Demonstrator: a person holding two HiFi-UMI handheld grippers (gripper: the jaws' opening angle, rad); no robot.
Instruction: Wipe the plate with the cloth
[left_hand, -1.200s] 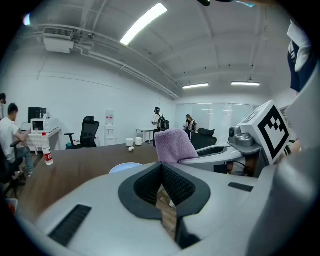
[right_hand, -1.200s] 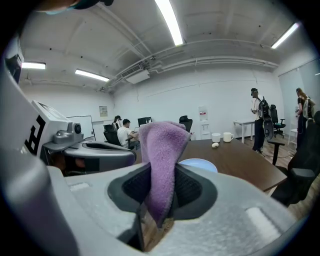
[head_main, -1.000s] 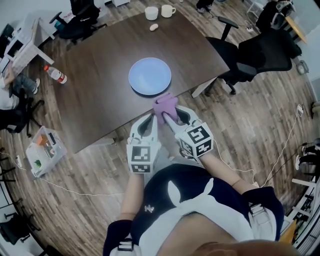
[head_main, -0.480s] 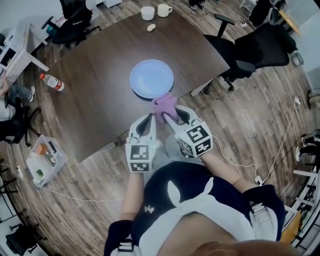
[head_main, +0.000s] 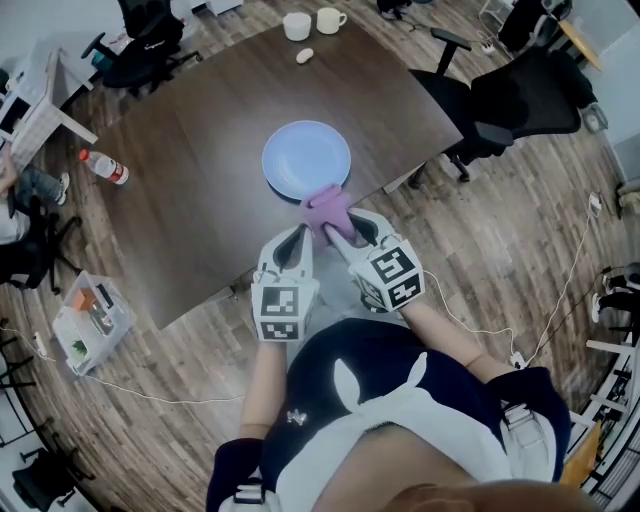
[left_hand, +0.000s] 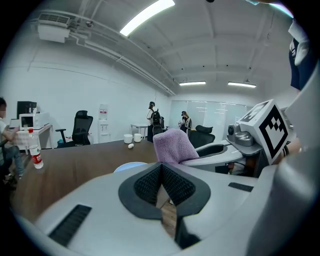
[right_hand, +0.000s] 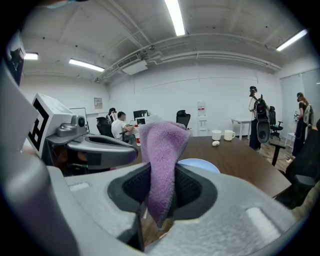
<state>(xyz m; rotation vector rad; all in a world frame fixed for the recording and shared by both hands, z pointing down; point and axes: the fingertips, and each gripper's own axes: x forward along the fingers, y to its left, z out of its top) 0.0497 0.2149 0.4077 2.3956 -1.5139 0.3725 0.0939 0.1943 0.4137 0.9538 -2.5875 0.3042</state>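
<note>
A pale blue plate lies on the dark brown table, near its front edge. My right gripper is shut on a purple cloth, which hangs bunched between its pads and reaches the plate's near rim in the head view. In the right gripper view the cloth stands in front of the plate. My left gripper sits just left of it over the table's edge, shut with nothing in it, its pads meeting at the tips. The left gripper view shows the cloth and plate.
Two white cups and a small white object stand at the table's far end, and a bottle at its left edge. Black office chairs stand to the right, and a plastic box lies on the floor at the left.
Both grippers have edged forward toward the plate, the right one carrying the cloth, which now overlaps the plate's near rim. Neither gripper's jaws have changed.
</note>
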